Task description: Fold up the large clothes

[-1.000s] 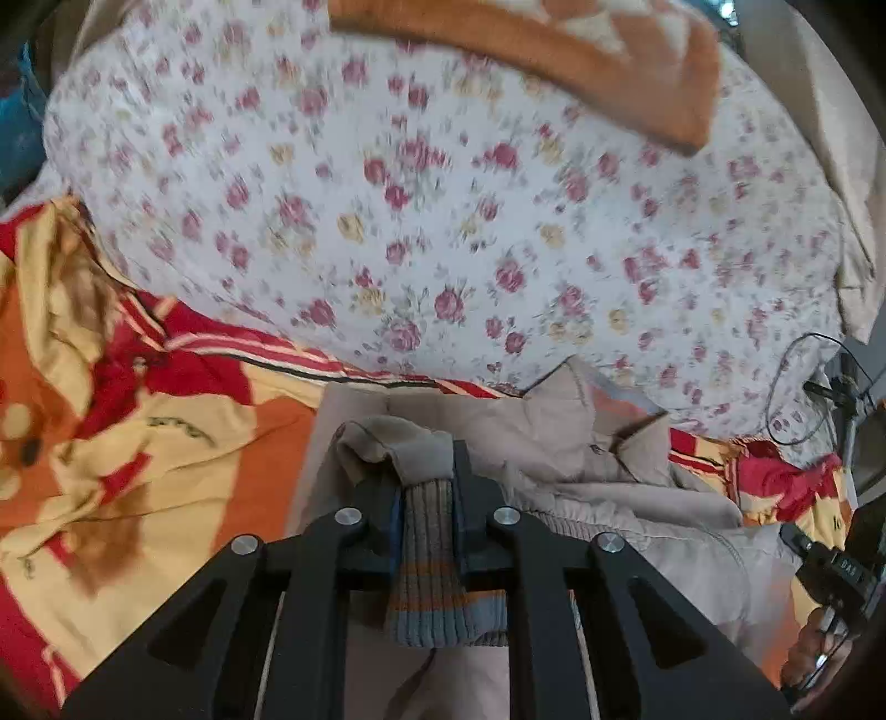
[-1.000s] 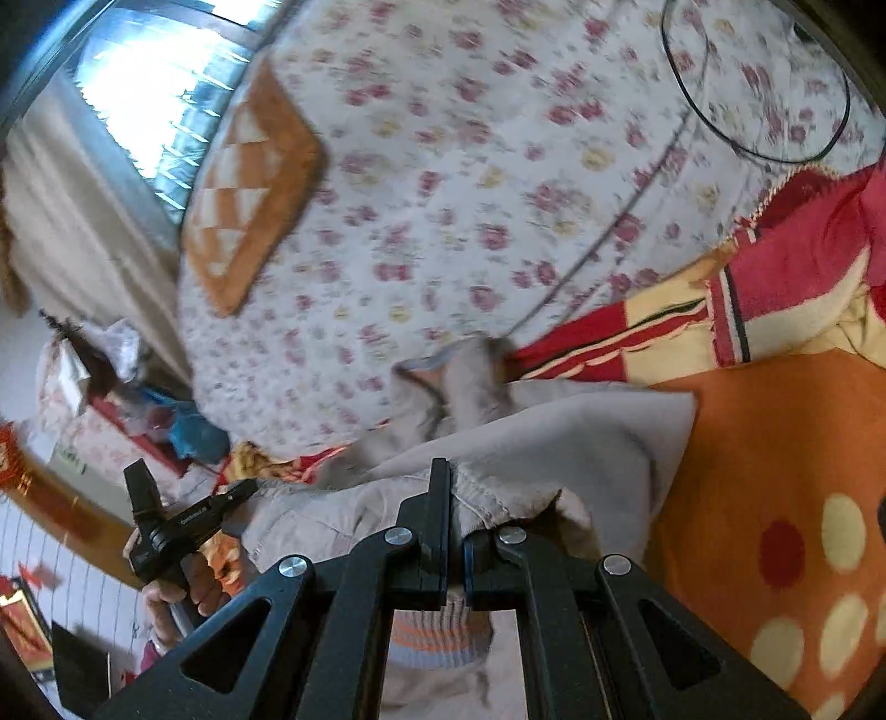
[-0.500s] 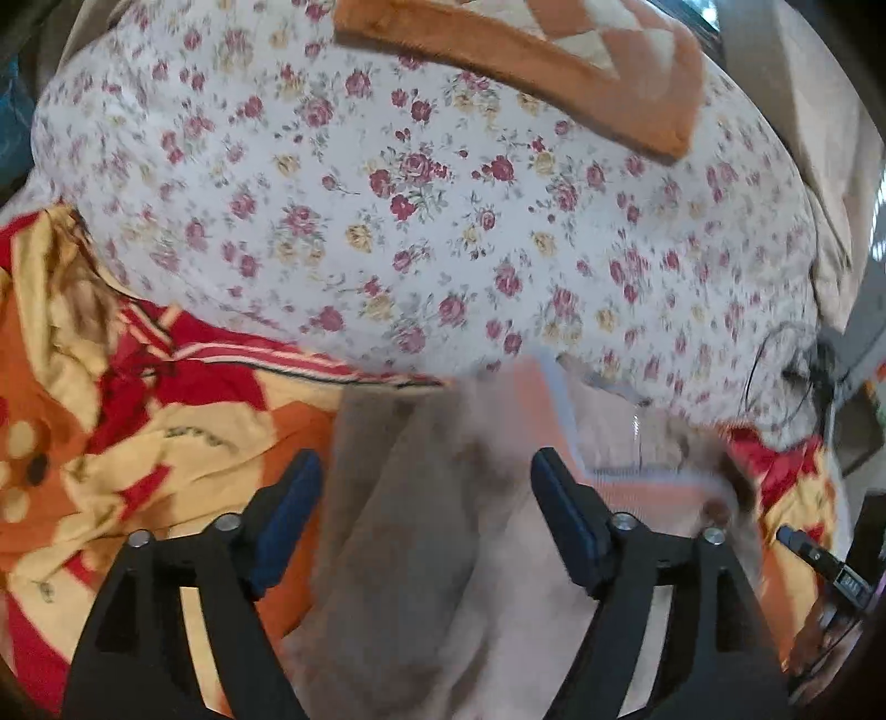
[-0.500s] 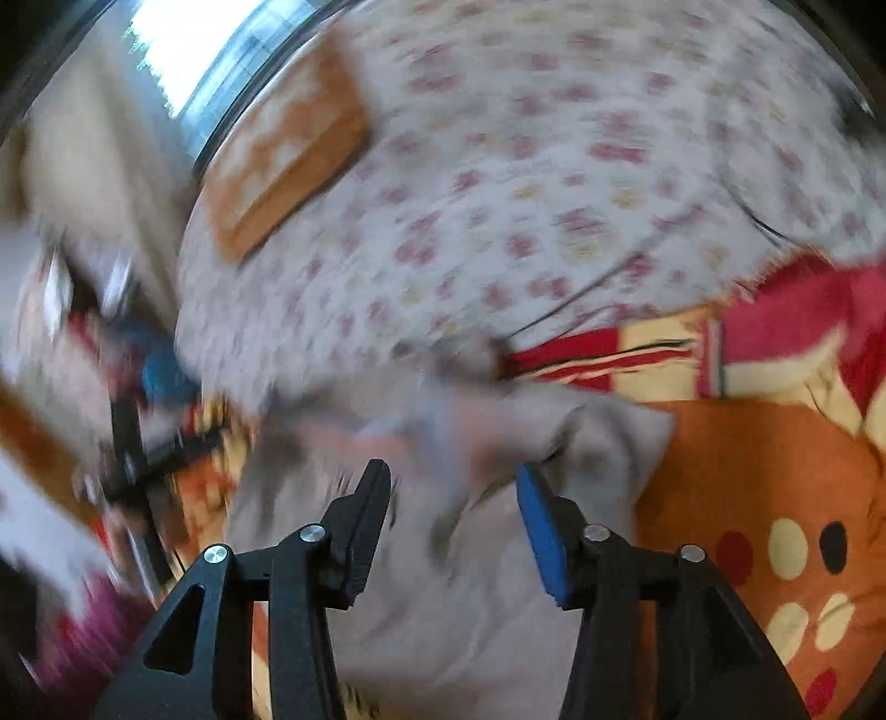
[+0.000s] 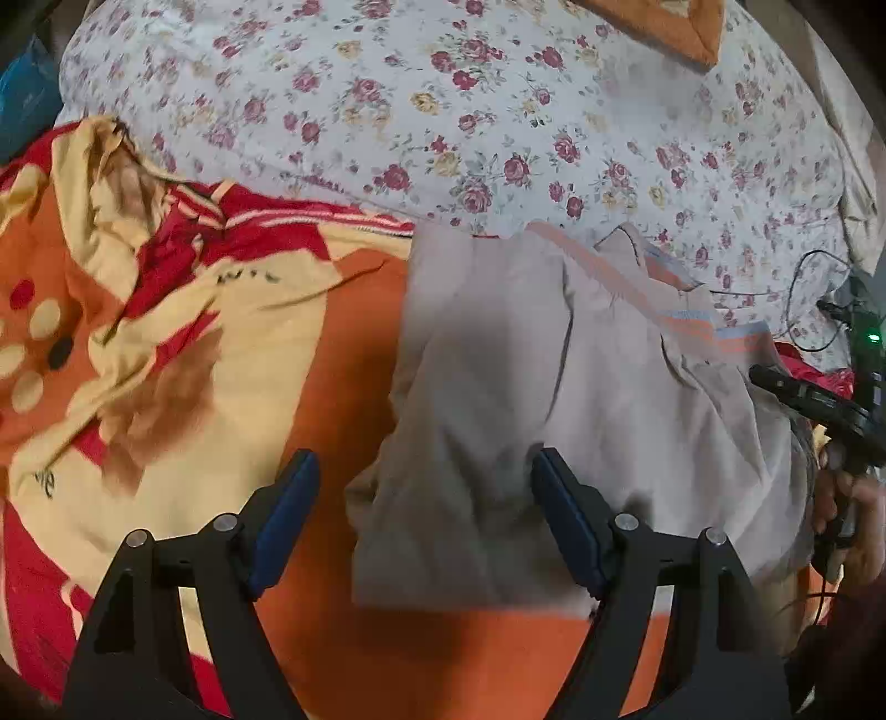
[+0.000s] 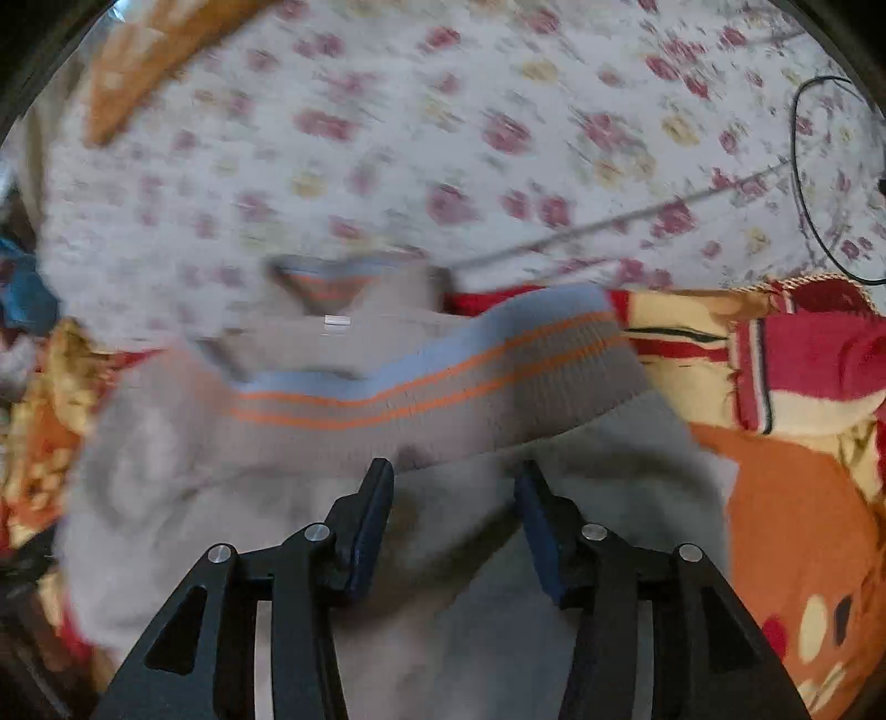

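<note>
A beige jacket [image 5: 559,387] lies folded on an orange, red and yellow blanket [image 5: 183,343]; its ribbed hem band with grey-blue and orange stripes [image 6: 432,382] lies across the top. My left gripper [image 5: 423,471] hangs open over the jacket's near left corner, blue pads apart and nothing pinched. In the blurred right wrist view my right gripper [image 6: 454,482] is above the jacket just below the striped band; its jaws are opening, with cloth under the gap but not pressed. The right gripper and the hand holding it [image 5: 830,426] show at the left wrist view's right edge.
A white floral quilt [image 5: 498,111] piles up behind the jacket, with an orange checked cushion [image 5: 664,27] on it. A black cable [image 6: 803,177] loops over the quilt at the right. The blanket [image 6: 803,498] spreads on both sides of the jacket.
Both grippers were shut on the striped band a second ago; both have let go and opened. The jacket has dropped flat onto the blanket, and both grippers have shifted over it.
</note>
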A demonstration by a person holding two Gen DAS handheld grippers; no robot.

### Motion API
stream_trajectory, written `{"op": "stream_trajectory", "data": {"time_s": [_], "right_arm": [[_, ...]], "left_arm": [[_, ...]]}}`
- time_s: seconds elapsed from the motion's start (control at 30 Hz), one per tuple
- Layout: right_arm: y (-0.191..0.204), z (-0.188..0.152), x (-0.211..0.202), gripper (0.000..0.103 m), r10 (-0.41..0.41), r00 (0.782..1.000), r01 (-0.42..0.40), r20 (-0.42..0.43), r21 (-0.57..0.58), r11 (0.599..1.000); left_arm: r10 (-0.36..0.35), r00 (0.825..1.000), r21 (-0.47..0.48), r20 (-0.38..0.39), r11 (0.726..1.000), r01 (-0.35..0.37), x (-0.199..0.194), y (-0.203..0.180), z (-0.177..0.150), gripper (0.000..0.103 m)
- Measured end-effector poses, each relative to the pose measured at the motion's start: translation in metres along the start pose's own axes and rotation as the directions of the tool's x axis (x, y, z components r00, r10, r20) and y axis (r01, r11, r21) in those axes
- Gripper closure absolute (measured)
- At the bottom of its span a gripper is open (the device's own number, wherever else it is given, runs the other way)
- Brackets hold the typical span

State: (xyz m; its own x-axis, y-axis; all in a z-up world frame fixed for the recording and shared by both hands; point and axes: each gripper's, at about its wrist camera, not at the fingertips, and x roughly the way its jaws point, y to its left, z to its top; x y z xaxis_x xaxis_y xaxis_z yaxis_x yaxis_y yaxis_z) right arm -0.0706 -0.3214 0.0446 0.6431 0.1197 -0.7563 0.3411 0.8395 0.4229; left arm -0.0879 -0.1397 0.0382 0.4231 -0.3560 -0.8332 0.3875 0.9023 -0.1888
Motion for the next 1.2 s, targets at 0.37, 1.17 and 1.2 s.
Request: {"op": "stream_trajectory", "data": {"time_s": [0.37, 1.17, 1.2], "right_arm": [[0.093, -0.009, 0.056, 0.094, -0.071, 0.997, 0.064, -0.014, -0.271, 0.961], [-0.045, -0.115, -0.097, 0.02, -0.135, 0.983, 0.131, 0.122, 0.04, 0.991], [-0.052, -0.117, -0.084, 0.02, -0.103, 0.992, 0.098, 0.071, 0.074, 0.992]], "left_arm": [[-0.022, 1.0, -0.063, 0.012, 0.998, 0.023, 0.006, 0.018, -0.026, 0.024], [-0.148, 0.989, -0.025, -0.024, 0.989, 0.148, 0.013, 0.029, -0.029, 0.051], [-0.152, 0.988, -0.018, -0.027, 0.988, 0.152, 0.013, 0.028, -0.029, 0.06]]}}
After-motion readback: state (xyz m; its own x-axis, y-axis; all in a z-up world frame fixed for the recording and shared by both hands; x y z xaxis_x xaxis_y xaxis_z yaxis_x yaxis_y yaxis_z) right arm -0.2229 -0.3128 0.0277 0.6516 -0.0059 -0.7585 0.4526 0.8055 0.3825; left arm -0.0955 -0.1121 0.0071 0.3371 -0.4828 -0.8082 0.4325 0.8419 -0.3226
